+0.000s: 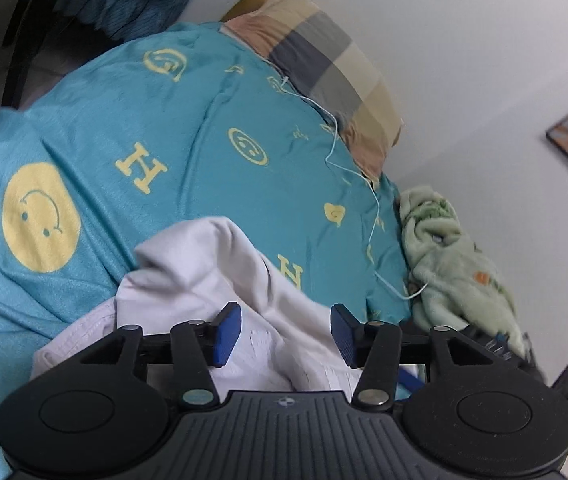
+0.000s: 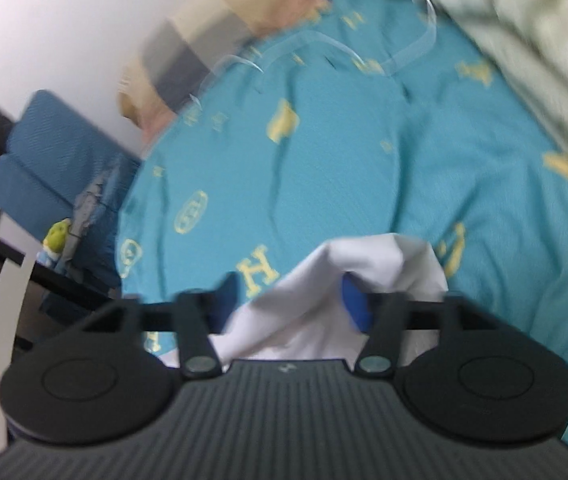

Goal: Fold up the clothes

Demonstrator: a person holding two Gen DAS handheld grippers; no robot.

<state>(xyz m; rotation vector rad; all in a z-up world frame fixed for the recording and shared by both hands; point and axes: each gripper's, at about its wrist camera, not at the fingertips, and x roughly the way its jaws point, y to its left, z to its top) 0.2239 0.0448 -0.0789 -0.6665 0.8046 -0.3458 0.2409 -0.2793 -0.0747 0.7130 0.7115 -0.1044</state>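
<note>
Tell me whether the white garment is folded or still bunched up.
Bunched, not folded: the white garment lies in a rumpled heap on the teal bedsheet, with cloth humped between the open left tool fingers.

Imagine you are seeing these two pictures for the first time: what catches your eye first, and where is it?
The teal sheet with yellow smileys and letters fills most of both views. In the foreground a white garment lies bunched on it between the open fingers of the left gripper; the right gripper also has white cloth between its fingers. A checked pillow sits against the wall, with a pale green blanket at the bed's edge.
</note>
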